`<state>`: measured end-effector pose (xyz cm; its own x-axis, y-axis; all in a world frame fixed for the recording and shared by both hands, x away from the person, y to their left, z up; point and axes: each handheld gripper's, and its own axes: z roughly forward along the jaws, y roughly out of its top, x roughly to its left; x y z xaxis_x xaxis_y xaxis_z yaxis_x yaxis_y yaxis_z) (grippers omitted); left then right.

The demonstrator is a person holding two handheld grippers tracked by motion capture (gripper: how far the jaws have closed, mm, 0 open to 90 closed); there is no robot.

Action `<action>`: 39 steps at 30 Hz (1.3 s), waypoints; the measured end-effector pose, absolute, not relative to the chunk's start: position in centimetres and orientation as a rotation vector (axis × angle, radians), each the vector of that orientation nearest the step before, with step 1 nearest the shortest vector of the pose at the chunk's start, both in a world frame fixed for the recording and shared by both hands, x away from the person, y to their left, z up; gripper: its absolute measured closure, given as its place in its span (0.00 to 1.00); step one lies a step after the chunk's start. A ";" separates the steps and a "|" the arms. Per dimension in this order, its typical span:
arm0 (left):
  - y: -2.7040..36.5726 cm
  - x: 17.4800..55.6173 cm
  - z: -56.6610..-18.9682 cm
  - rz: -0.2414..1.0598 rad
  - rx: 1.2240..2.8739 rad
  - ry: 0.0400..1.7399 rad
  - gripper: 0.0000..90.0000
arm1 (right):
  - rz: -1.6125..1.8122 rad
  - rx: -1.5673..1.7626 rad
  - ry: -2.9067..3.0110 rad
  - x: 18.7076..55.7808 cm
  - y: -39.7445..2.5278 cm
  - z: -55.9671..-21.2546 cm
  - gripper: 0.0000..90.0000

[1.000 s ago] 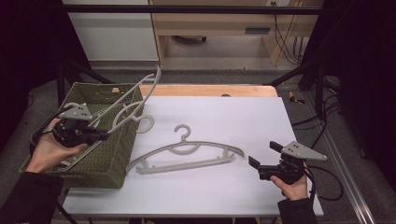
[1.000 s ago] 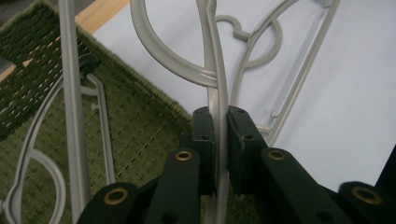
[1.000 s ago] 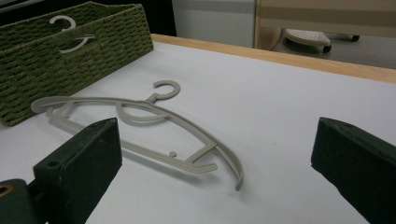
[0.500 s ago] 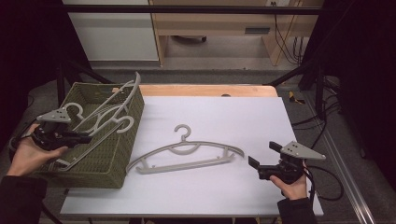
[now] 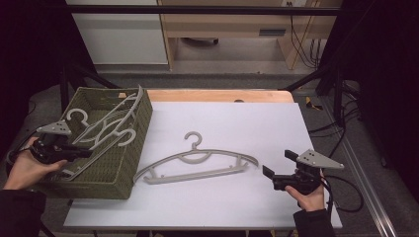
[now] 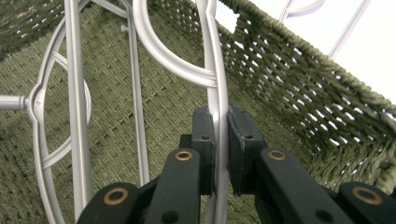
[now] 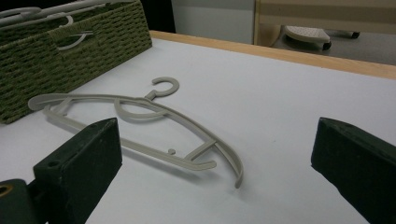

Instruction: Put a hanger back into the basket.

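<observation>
A green woven basket (image 5: 129, 148) stands at the table's left edge with grey hangers (image 5: 106, 128) lying slanted inside it. My left gripper (image 5: 81, 153) is over the basket's near left part, shut on the rim of one grey hanger (image 6: 215, 84). Its jaws press on the thin bar from both sides. Another grey hanger (image 5: 197, 162) lies flat on the white table, hook pointing away. My right gripper (image 5: 279, 165) rests near the table's front right, open and empty, just right of that hanger's end (image 7: 140, 126).
The basket's woven wall (image 6: 317, 93) rises right beside the held hanger. A wooden strip (image 5: 222, 95) borders the table's far edge. Cables trail off the table's right side (image 5: 346, 192). White table surface (image 5: 237, 123) lies between the basket and the right gripper.
My left gripper has moved left and down with its hanger, lowering the hanger from sticking out over the basket's rim to lying inside the basket. The right gripper has stayed put.
</observation>
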<state>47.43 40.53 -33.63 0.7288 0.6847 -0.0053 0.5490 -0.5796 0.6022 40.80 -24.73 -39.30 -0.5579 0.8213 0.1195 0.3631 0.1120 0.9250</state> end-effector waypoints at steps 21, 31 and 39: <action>40.6 48.0 -36.2 0.237 2.336 0.985 0.91 | 1.443 1.149 1.972 40.8 -24.6 -39.3 0.02; 39.7 48.3 -37.3 0.251 2.351 1.047 0.90 | 1.443 1.147 1.969 40.8 -24.6 -39.3 0.02; 38.8 48.4 -38.1 0.330 2.423 1.108 0.88 | 1.444 1.148 1.969 40.7 -24.6 -39.2 0.02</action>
<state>48.38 38.75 -38.13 0.6481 0.7610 0.0286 0.6527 -0.5744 0.4940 40.73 -24.61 -39.22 -0.5586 0.8207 0.1200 0.3611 0.1103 0.9260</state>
